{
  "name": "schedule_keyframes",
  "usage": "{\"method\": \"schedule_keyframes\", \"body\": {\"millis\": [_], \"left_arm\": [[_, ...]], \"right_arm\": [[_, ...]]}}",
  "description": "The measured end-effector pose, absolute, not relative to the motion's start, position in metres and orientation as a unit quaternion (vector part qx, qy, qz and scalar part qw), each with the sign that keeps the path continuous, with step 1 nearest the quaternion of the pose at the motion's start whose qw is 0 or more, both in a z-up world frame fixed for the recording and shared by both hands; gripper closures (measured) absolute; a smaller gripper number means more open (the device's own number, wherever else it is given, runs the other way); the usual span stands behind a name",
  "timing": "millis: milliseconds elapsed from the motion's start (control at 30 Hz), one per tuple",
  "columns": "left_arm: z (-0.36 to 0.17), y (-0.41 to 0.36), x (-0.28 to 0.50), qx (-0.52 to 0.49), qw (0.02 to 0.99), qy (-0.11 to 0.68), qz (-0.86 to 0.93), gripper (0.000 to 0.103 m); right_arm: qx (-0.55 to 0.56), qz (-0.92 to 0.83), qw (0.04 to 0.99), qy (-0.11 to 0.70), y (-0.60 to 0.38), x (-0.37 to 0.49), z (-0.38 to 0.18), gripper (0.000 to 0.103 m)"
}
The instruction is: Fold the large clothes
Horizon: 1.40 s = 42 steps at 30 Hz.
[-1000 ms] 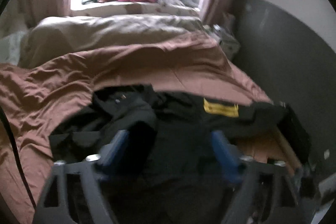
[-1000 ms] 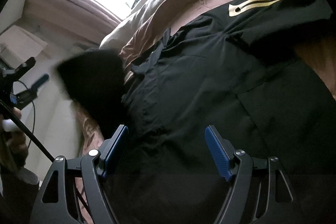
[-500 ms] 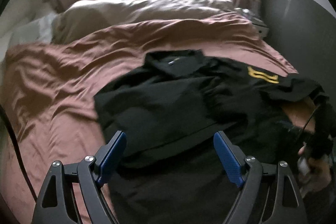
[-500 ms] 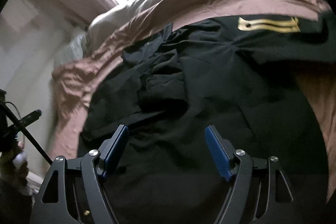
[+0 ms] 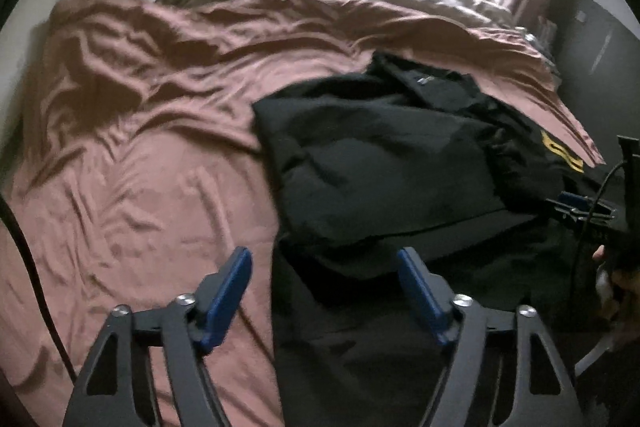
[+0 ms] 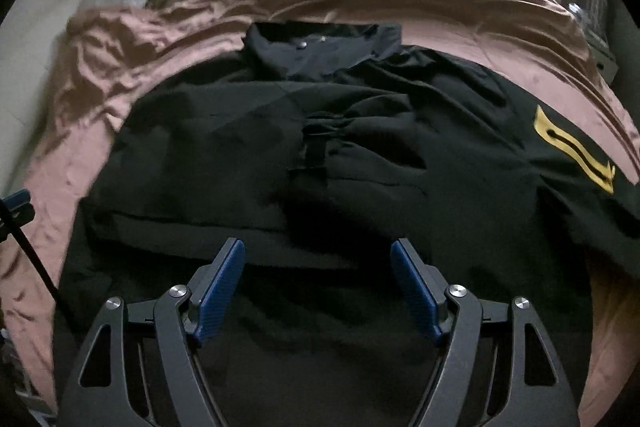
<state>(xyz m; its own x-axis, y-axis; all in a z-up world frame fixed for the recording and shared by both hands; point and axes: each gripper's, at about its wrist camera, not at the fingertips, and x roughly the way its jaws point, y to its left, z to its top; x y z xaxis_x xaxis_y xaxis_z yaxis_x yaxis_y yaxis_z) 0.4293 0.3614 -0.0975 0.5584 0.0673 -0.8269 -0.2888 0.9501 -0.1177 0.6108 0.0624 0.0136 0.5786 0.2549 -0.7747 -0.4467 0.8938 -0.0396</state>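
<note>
We hover our left gripper (image 5: 324, 291), jaws closing on nothing, and wide-jawed empty right gripper (image 6: 316, 287) over the black shirt (image 6: 320, 155) (collar at twelve o'clock), spread on the brown bedspread (image 5: 132, 155) for folding.

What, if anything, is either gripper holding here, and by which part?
Nothing is held. The left gripper, its jaws closing, and the right gripper, jaws apart, both hang above the black shirt with no fabric between the pads.

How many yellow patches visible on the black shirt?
1. The yellow patch sits on the sleeve spread toward the bed's right edge of the black shirt. The other sleeve is folded over, so one may be hidden.
</note>
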Motion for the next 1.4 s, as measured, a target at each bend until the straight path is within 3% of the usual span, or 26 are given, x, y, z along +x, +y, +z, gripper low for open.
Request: {"method": "schedule_keyframes", "body": {"millis": [167,400,633,1033,1400], "left_arm": [[-0.140,0.383,0.430,-0.158,0.854,0.483,0.112,0.058],[-0.178,0.391,0.439,-0.174,0.833,0.512,0.119,0.076],[-0.182,0.396,0.437,-0.185,0.832,0.508,0.126,0.076],[-0.134,0.376,0.421,-0.184,0.842,0.487,0.142,0.076],[-0.096,0.323,0.430,-0.181,0.853,0.472,0.128,0.073]], "right_arm": [[-0.154,0.167,0.878,0.422,0.096,0.637,-0.013,0.029],[-0.233,0.098,0.885,0.390,0.114,0.657,-0.027,0.029],[-0.251,0.000,0.906,0.340,0.044,0.677,0.009,0.029],[-0.078,0.015,0.916,0.394,-0.124,0.659,0.030,0.029],[0.016,-0.006,0.924,0.383,-0.240,0.619,0.061,0.029]]}}
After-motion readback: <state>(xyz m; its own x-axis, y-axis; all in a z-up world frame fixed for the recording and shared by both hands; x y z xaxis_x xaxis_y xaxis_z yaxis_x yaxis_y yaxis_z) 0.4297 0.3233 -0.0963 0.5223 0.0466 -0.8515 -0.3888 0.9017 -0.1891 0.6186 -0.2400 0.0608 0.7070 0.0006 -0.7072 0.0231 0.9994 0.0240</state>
